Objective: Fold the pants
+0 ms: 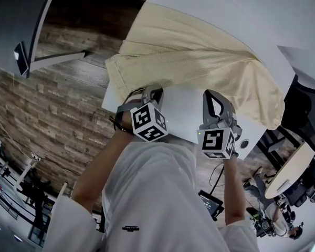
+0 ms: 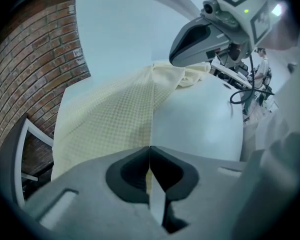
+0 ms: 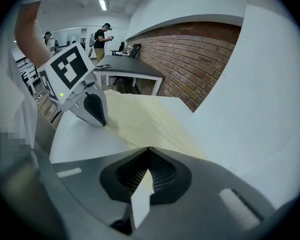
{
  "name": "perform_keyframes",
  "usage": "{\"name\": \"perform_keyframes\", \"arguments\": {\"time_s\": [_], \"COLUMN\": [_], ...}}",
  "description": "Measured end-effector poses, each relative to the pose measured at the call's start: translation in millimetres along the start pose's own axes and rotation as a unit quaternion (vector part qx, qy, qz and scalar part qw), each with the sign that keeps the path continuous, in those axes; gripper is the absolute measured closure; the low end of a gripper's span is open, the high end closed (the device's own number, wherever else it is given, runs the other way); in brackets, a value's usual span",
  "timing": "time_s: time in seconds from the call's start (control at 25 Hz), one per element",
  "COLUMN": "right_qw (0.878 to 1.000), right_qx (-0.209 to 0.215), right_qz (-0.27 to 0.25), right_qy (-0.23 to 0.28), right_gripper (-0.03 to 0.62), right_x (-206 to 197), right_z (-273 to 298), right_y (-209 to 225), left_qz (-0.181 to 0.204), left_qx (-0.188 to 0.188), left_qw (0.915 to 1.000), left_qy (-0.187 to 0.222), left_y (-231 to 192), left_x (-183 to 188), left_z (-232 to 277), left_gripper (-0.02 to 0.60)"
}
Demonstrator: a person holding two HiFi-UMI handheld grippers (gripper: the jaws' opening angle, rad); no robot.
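1. The pale yellow pants lie spread over the white desk, upper middle of the head view. One end spills off the desk edge at right, and the other bunches at the left edge.
2. The left tongs are pinched together on the pants' near edge. A sliver of yellow cloth shows between them in the left gripper view.
3. The right tongs are likewise closed. Cloth runs right up to their tips and puckers there, which reads as a grip on the same edge, further right.
4. Likely reason for two grips apart along one edge: the edge stays straight and taut and can travel as one line.
5. Judgement: no fold is made yet. The next move calls for both hands to go evenly, or the crease skews.
6. Risk: the pinches are thin, so the cloth could slip.
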State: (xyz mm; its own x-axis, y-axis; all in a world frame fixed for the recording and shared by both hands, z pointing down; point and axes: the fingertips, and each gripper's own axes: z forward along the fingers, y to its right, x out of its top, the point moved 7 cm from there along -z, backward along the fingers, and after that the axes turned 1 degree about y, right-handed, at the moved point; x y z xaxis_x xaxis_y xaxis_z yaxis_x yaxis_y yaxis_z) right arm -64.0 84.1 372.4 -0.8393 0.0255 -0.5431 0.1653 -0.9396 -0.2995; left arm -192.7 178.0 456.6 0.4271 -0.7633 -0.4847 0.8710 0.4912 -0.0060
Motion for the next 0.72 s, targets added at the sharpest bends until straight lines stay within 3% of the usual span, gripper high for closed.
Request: {"name": "perform_keyframes", "arguments": {"time_s": [0.24, 0.32, 0.36, 0.72], "right_qw": [1.0, 0.999, 0.999, 0.995], "right_qx": [-0.003, 0.008, 0.009, -0.02], "right_qz": [-0.012, -0.025, -0.033, -0.089], "right_qy": [-0.009, -0.02, -0.023, -0.04], "right_gripper": [0.576, 0.459, 0.448, 0.444], "right_x": [-5, -8, -8, -8], "right_z": [12, 19, 23, 57], "right_y": [20, 23, 24, 42], "left_qz": [0.0, -0.003, -0.004, 0.017], "left_qx": [0.02, 0.028, 0.032, 0.072], "left_qw": [0.9997, 0.9994, 0.9992, 0.9969], "left_qy": [0.014, 0.02, 0.022, 0.026], "left_y": [-7, -11, -13, -44], "left_x": [9, 14, 17, 42], "left_z": [-23, -32, -37, -75], "left_gripper": [0.575, 0.575, 0.574, 0.574]}}
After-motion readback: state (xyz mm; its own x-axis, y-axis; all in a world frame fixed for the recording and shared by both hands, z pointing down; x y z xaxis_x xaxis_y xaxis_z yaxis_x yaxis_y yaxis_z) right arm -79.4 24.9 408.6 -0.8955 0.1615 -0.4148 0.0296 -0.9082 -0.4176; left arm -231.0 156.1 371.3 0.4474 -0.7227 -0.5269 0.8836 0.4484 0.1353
